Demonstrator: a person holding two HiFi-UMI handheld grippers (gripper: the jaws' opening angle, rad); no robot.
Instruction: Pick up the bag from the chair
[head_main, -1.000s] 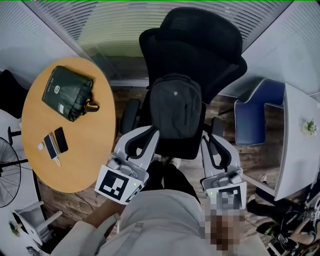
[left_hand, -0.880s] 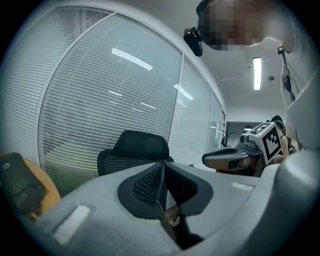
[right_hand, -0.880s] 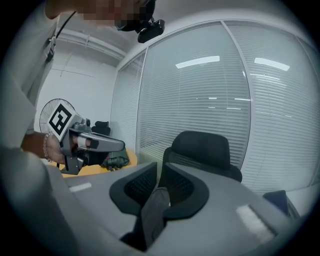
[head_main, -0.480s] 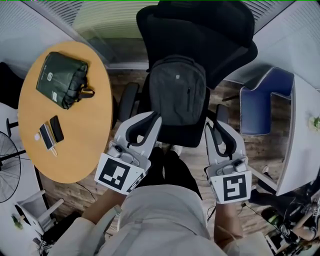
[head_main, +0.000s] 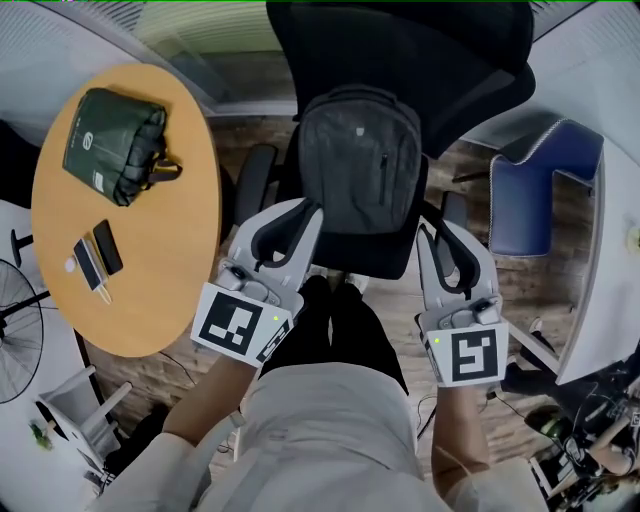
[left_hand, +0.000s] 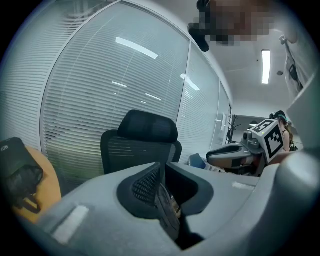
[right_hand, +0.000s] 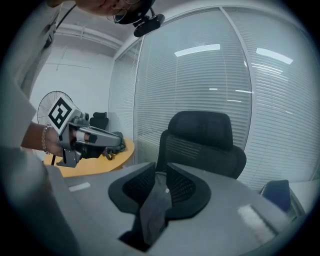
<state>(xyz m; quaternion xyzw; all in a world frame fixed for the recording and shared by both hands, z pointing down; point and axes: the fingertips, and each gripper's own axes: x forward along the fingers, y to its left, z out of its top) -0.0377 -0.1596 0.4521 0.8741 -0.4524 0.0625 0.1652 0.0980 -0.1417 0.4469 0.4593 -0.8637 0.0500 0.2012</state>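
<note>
A dark grey backpack (head_main: 360, 165) stands upright on the seat of a black office chair (head_main: 470, 90), leaning on its backrest. My left gripper (head_main: 312, 210) is shut, and its tips are at the backpack's lower left corner. My right gripper (head_main: 432, 232) is also shut, just off the lower right corner. Neither holds anything. In the left gripper view the closed left gripper (left_hand: 161, 167) points at the chair (left_hand: 150, 127). In the right gripper view the closed right gripper (right_hand: 162, 171) faces the chair (right_hand: 200, 130), with grey backpack fabric (right_hand: 152, 210) showing through the gap behind the tips.
A round wooden table (head_main: 150, 250) stands to the left with a green bag (head_main: 112, 145) and two phones (head_main: 95, 262) on it. A blue chair (head_main: 530, 200) and a white table (head_main: 610, 260) are on the right. A fan (head_main: 15, 330) is at the far left.
Both grippers have moved forward, from short of the seat to either side of the backpack's bottom edge. They stayed shut. The view has shifted toward the chair.
</note>
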